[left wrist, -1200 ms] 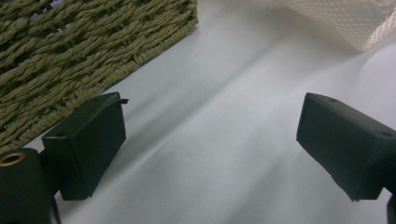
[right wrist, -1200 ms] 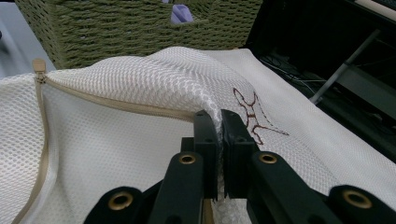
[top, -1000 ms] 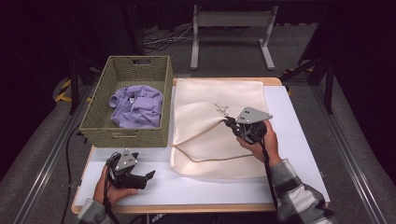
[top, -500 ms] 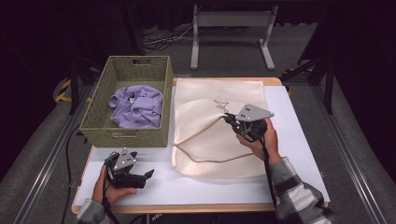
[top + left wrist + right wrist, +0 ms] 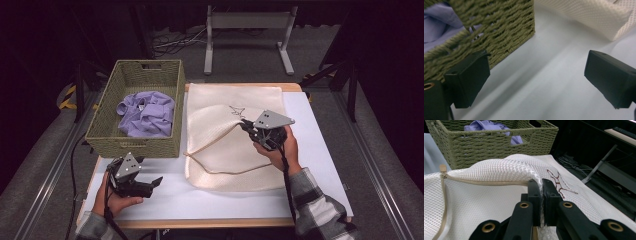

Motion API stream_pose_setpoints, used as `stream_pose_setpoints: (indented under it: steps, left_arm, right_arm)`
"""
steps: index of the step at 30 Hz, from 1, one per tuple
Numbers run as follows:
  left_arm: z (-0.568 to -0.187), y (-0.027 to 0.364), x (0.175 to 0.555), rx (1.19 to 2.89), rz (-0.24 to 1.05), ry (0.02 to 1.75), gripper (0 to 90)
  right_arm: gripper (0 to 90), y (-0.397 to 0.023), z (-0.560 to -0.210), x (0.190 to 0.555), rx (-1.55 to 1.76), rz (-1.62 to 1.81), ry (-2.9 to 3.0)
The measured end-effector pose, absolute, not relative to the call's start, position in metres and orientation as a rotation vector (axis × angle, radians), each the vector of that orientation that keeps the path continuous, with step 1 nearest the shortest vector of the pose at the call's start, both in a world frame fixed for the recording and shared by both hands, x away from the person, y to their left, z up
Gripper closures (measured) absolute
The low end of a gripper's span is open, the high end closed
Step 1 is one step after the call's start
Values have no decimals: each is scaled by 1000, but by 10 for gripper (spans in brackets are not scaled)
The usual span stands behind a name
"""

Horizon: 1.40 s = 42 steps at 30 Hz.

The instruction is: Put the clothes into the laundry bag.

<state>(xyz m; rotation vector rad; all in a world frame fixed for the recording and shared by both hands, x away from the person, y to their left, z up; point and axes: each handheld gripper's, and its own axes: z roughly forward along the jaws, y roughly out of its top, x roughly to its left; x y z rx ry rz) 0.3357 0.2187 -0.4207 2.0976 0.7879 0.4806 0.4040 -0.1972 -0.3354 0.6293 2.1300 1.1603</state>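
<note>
Pinching the upper layer of the cream mesh laundry bag (image 5: 227,145), the right gripper (image 5: 248,127) is clenched on the fabric and holds it lifted, at the centre of the high view. The bag lies on the white table (image 5: 320,150), just right of the woven basket (image 5: 112,137) with a lilac garment (image 5: 147,112). At the lower left, the left gripper (image 5: 150,184) is released, jaws wide apart, empty above the table.

Cream mesh bag (image 5: 225,140), olive basket (image 5: 135,145)
</note>
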Motion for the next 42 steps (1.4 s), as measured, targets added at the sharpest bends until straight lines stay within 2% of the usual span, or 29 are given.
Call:
stream_pose_setpoints:
  steps: [20,30,42]
  left_arm:
    - [-368,232,368,2097,565,740,47]
    - [-339,227,398,2109,618,719,47]
    - [-329,214,441,2144,625,729,47]
  right_arm:
    - [862,-196,-338,403,632,1158,2147]
    - [861,-197,-340,402,633,1159,2160]
    - [861,-198,-341,400,636,1158,2174]
